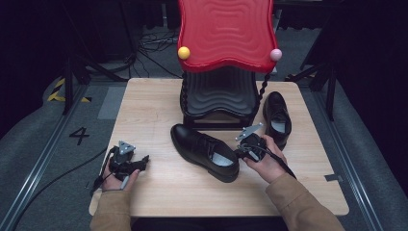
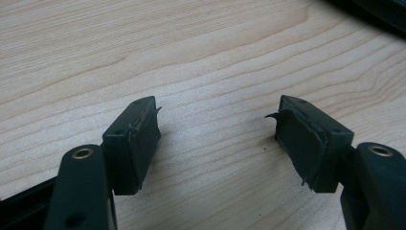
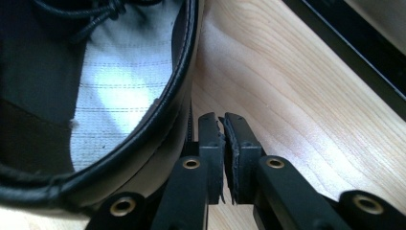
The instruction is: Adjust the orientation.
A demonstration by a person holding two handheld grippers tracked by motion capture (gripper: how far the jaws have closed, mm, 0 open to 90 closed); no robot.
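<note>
The wooden tabletop [image 1: 159,101] carries everything, and the black stand with the wavy red top [image 1: 225,33] at its far middle serves as the landmark. The stand's red top bears a yellow ball [image 1: 183,53] at one front corner and a pink ball [image 1: 275,54] at the other. Just in front of the stand, toward the person, a black lace-up shoe [image 1: 204,150] lies at an angle, its pale insole showing. A second black shoe [image 1: 276,118] sits just beside the stand's right side, toe pointing away from the person. In front of the stand and to the right, the right claw [image 1: 239,153] is held in the person's hand at the heel of the nearer shoe; in the right gripper view its jaws are pressed together with nothing between them, just beside the shoe's outer wall. Well to the left of the stand, near the tabletop's front corner, the left claw [image 2: 218,139] is spread wide over bare wood.
</note>
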